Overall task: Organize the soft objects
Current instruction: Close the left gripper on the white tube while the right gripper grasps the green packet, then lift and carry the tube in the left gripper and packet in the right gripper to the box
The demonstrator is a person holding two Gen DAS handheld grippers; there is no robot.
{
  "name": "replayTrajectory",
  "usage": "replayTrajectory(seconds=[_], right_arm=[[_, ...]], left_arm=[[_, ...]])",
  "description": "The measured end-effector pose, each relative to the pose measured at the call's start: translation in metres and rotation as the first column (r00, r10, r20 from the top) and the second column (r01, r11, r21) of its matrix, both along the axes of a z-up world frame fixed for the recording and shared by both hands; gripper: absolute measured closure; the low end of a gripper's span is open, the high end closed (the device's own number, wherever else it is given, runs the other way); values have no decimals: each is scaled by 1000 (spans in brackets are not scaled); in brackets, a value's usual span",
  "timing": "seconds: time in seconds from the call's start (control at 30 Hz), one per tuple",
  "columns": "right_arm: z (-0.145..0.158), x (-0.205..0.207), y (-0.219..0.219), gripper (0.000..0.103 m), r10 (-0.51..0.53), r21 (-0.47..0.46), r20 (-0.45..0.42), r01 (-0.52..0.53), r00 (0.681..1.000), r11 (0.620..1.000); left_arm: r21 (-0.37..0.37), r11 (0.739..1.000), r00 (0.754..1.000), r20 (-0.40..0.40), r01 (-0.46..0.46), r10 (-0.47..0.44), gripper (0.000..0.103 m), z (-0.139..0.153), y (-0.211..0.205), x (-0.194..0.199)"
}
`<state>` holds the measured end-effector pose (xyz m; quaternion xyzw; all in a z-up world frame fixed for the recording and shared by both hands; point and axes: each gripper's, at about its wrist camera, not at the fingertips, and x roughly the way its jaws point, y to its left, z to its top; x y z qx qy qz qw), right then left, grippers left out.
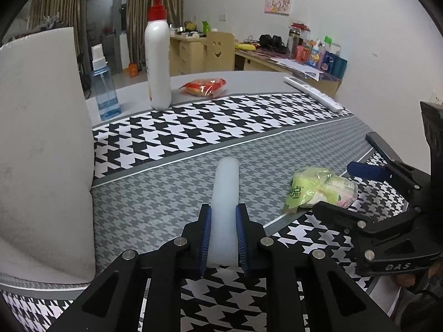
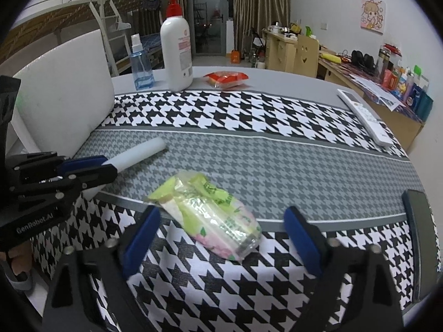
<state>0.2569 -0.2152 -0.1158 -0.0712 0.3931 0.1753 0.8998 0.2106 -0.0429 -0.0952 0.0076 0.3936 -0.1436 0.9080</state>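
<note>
My left gripper (image 1: pixel 223 213) is shut on a white foam roll (image 1: pixel 225 193) and holds it low over the houndstooth tablecloth; the roll also shows in the right wrist view (image 2: pixel 138 153). A green tissue pack (image 2: pixel 207 210) lies on the cloth between the fingers of my open right gripper (image 2: pixel 223 218), not squeezed. The pack also shows at the right of the left wrist view (image 1: pixel 321 188), next to the right gripper (image 1: pixel 340 191). A red snack packet (image 1: pixel 205 87) lies at the far side of the table.
A large white foam cushion (image 1: pixel 41 152) stands at the table's left side. A white pump bottle (image 1: pixel 157 55) and a blue spray bottle (image 1: pixel 103 91) stand at the back. A white remote (image 2: pixel 365 116) lies at the right edge. Desks with clutter are beyond.
</note>
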Motion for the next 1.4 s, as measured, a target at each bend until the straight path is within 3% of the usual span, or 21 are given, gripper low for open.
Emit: replayTrajectory(seconds=[0.27, 0.4, 0.53, 1.4], right_arm=[[-9, 4, 6, 25, 22, -56, -31, -24, 999, 998], [-6, 1, 9, 52, 50, -36, -40, -52, 998, 998], [-5, 0, 11, 60, 43, -43, -42, -45, 998, 998], [44, -31, 3, 61, 16, 36, 88, -19, 996, 999]], left_arm=[[-17, 1000, 1000, 6, 1, 0, 84, 1, 2, -2], [-24, 1000, 1000, 12, -2, 3, 84, 2, 4, -4], [-28, 1000, 1000, 20, -2, 2, 84, 4, 4, -5], [-2, 999, 989, 145, -38, 38, 84, 41, 13, -36]])
